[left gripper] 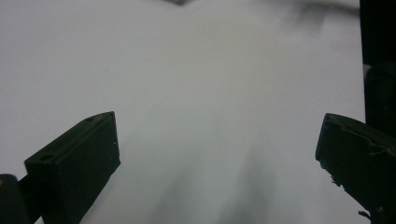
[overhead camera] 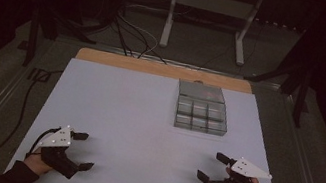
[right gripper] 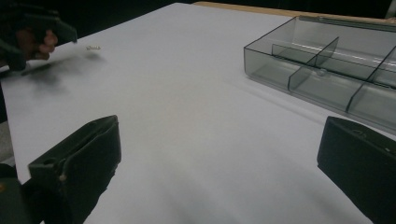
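Left gripper [overhead camera: 81, 149] at near-left of table [overhead camera: 121, 114], fingers spread, nothing between them. Right gripper [overhead camera: 211, 166] at near-right, fingers spread, nothing held. Clear compartment box [overhead camera: 201, 107] rests on table toward far right, lid open, well apart from both grippers. Small spring-like item [right gripper: 93, 47] lies on table near left gripper; identity unclear.
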